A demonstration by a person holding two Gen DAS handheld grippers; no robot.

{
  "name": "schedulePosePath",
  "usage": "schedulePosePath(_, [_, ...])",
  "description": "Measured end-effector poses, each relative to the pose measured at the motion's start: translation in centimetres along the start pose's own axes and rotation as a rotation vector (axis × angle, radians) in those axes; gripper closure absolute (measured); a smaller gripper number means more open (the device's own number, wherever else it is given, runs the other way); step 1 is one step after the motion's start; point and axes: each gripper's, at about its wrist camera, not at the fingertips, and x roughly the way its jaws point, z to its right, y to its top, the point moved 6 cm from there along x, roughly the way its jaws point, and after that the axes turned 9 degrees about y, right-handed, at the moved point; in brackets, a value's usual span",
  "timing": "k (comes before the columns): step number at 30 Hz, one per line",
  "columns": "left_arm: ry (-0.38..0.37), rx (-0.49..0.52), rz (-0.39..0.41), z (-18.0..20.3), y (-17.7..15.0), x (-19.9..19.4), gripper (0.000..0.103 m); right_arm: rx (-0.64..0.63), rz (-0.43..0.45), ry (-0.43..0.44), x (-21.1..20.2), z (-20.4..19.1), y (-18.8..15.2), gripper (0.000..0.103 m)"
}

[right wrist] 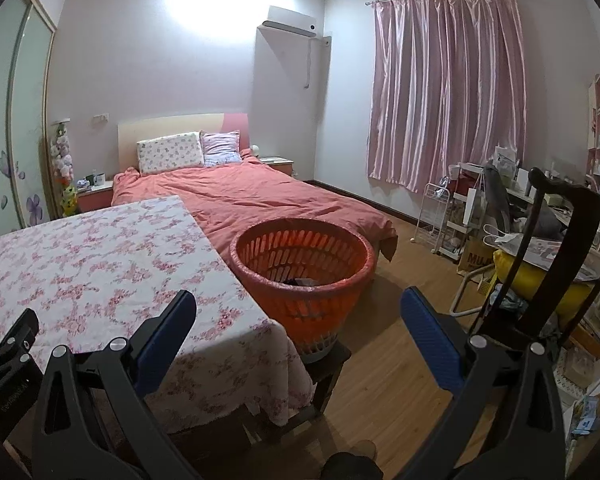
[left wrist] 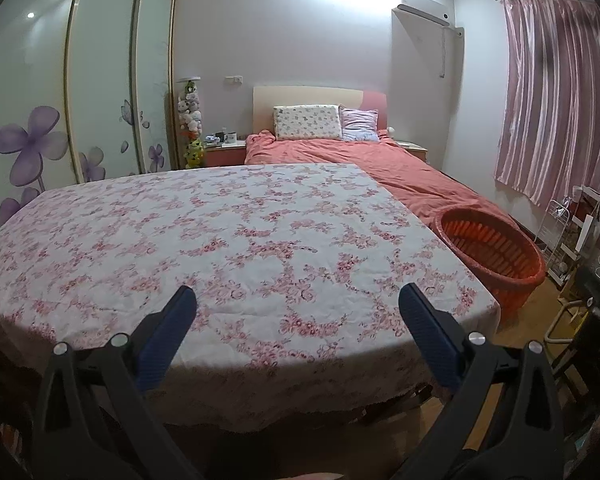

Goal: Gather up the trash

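Bedroom with pale walls [right wrist: 160, 80] and wood floor [right wrist: 400, 280]. A bed [right wrist: 260, 200] with coral cover sits at twelve o'clock, pink curtains [right wrist: 448, 88] at two o'clock, flowered wardrobe doors [left wrist: 100, 80] at ten o'clock.

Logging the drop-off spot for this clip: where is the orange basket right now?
The orange basket sits centre in the right wrist view, on a dark stool between the floral-cloth table and the bed.

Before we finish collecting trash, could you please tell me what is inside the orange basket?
In the right wrist view, the orange basket holds a few dark and pale items at the bottom. Its near wall hides most of the floor, so the rest cannot be seen.
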Motion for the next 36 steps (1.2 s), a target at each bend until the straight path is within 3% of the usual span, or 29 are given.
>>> schedulePosePath(20, [0.025,-0.03,-0.036,-0.6,-1.2,0.0,0.004,0.011,-0.058,-0.054,0.6,0.2,-1.5,0.002])
schedulePosePath(36, [0.003,-0.034,-0.002,-0.1,-0.7,-1.2,0.004,0.025,-0.056,-0.05,0.0,0.4,-1.4,0.002])
